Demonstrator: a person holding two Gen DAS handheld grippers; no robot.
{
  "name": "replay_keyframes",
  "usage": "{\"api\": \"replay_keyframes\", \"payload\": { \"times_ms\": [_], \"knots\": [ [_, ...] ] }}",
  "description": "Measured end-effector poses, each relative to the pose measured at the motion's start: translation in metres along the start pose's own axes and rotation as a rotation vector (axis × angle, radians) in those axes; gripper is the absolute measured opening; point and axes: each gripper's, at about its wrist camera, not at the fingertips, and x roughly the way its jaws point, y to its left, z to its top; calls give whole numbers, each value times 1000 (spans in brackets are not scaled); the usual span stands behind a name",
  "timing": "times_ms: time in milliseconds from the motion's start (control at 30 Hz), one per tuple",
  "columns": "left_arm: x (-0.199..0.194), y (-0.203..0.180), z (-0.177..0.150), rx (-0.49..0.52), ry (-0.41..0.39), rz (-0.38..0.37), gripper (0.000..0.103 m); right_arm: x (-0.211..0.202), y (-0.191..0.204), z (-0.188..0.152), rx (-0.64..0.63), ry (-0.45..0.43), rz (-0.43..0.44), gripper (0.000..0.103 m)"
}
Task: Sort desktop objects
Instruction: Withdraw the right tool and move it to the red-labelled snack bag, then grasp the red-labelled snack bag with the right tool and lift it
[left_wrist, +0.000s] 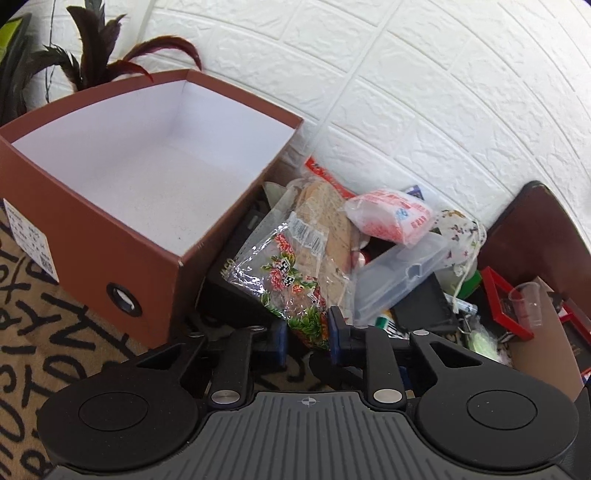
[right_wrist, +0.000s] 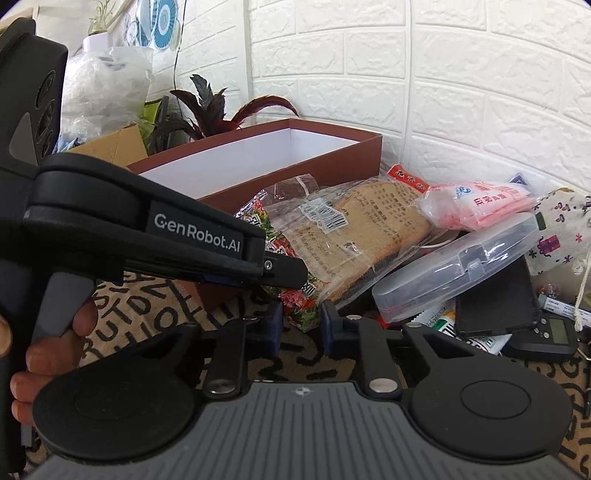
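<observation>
Left wrist view: left gripper (left_wrist: 307, 332) closed on lower corner of floral snack packet (left_wrist: 291, 284), bottom centre. Brown box (left_wrist: 122, 236) with white interior at upper left, beside packet; bread bag (left_wrist: 325, 221) and clear plastic case (left_wrist: 399, 273) piled at centre right.

Right wrist view: right gripper (right_wrist: 301, 321) clamped on same packet's (right_wrist: 301, 306) bottom corner, lower centre; left gripper entering from left onto packet's edge.
</observation>
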Motion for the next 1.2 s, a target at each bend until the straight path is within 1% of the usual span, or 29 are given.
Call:
{"api": "replay_keyframes", "payload": {
  "times_ms": [100, 200, 433, 567, 633, 667, 733, 767, 800, 867, 900, 933, 967, 1033, 1100, 1133, 1167, 1200],
  "knots": [
    [-12, -10, -10, 25, 11, -19, 18, -19, -1, -5, -6, 1, 4, 23],
    [-30, -21, -29, 47, 21, -42, 18, -45, -1, -16, -17, 4, 16, 22],
    [-72, -58, -89, 108, 73, -80, 19, -110, 8, -56, -40, 41, 38, 18],
    [-92, -73, -125, 133, 130, -95, 20, -149, 14, -85, -26, 66, 55, 15],
    [-100, -80, -144, 130, 161, -103, 21, -169, 17, -99, -20, 83, 59, 13],
    [-103, -83, -154, 132, 182, -110, 20, -178, 18, -107, -10, 99, 76, 12],
    [-107, -88, -171, 124, 218, -119, 22, -193, 23, -122, -7, 127, 83, 12],
    [-109, -90, -180, 117, 244, -130, 26, -197, 28, -129, -16, 142, 82, 12],
    [-110, -91, -189, 110, 265, -133, 28, -201, 31, -135, -23, 160, 85, 12],
    [-114, -92, -204, 115, 291, -117, 43, -208, 34, -150, -21, 188, 94, 12],
    [-116, -91, -209, 117, 295, -105, 49, -209, 35, -155, -13, 200, 98, 13],
    [-120, -90, -214, 113, 292, -84, 66, -212, 34, -159, -6, 207, 100, 16],
    [-125, -87, -216, 101, 283, -62, 80, -214, 33, -163, 2, 208, 99, 20],
    [-136, -80, -214, 73, 261, -38, 84, -217, 31, -163, 3, 192, 82, 27],
    [-143, -73, -208, 44, 244, -21, 88, -221, 28, -162, 5, 165, 63, 43],
    [-143, -70, -203, 27, 223, -4, 91, -221, 26, -158, 11, 146, 50, 61],
    [-143, -65, -199, 10, 191, 20, 92, -221, 23, -157, 15, 126, 36, 68],
    [-142, -62, -194, 1, 171, 42, 92, -221, 21, -154, 13, 109, 28, 67]
  ]
}}
